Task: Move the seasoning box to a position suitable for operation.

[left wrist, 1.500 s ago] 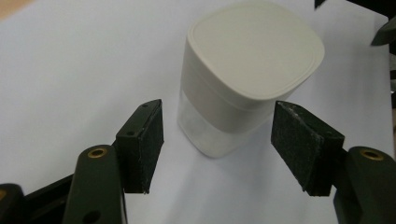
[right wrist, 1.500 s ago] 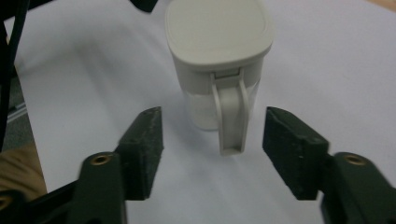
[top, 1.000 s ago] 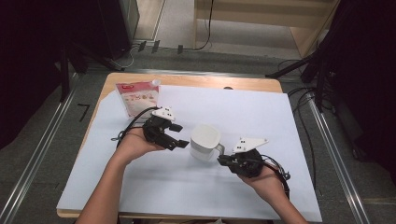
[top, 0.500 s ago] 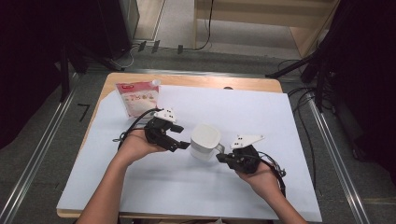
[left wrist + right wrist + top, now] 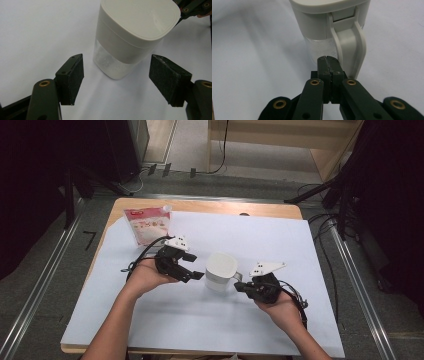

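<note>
White lidded jug (image 5: 220,270): upright, mid-worktop (image 5: 300,250), on the white sheet. Your left gripper (image 5: 116,80): fingers (image 5: 71,78) apart, just short of the jug's side. Your right gripper (image 5: 328,60): fingers pressed together, empty, tips at the jug's handle (image 5: 352,47). Pouch (image 5: 146,225): far left, well apart.

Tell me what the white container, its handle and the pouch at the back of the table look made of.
Container: lid and upper band look like matte off-white plastic; the lower wall is frosted and see-through, plastic or glass, with something white inside.
Handle: same smooth matte plastic, moulded in one curved strap.
Pouch: seems to be thin printed plastic film, going by its sheen; too small to be sure.
</note>
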Tool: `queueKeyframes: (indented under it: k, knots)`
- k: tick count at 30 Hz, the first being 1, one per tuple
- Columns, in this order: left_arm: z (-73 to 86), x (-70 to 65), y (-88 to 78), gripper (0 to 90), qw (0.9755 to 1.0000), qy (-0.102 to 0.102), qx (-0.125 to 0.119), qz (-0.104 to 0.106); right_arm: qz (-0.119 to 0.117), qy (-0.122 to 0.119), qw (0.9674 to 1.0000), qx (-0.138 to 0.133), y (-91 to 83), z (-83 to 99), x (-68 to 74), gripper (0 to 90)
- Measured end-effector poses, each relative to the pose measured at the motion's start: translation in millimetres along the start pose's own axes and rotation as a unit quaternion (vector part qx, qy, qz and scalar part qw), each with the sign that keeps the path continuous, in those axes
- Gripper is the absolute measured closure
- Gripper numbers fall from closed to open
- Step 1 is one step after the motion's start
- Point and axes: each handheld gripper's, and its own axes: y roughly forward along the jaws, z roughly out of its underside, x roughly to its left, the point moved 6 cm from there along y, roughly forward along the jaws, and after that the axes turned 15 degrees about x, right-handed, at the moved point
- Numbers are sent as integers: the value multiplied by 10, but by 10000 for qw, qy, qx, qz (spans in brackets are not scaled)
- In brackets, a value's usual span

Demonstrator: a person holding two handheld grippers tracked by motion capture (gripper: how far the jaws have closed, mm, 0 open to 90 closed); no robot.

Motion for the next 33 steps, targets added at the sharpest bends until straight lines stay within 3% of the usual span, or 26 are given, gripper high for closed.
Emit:
queueKeyframes:
  k: [3, 6, 12, 18, 22, 26, 31, 33]
  knots:
    - [-4, -8, 13, 286, 9999, -116, 88, 93, 15, 55, 10000, 7, -6, 6, -38, 900]
    - [-4, -15, 12, 284, 9998, -96, 134, 142, 4, 141, 9999, 14, -7, 20, -100, 900]
    - [-21, -14, 19, 245, 9998, -122, 58, 134, -25, 257, 9996, -68, -24, 13, -190, 900]
    - [-47, -64, 86, 212, 9998, 2, 166, 107, 34, 377, 9992, -102, -47, 22, -281, 900]
    - [-81, -111, 131, 177, 9997, 40, 156, 200, 76, 454, 9988, -149, -74, 22, -338, 900]
    - [-109, -122, 152, 150, 9990, -94, 158, 408, 80, 494, 9986, -164, -138, 12, -350, 900]
    - [-123, -103, 170, 157, 9994, 108, 202, 255, 146, 472, 9983, -320, -266, -21, -393, 900]
    - [-135, -94, 192, 161, 9992, 161, 196, 293, 153, 470, 9983, -325, -274, -25, -418, 900]
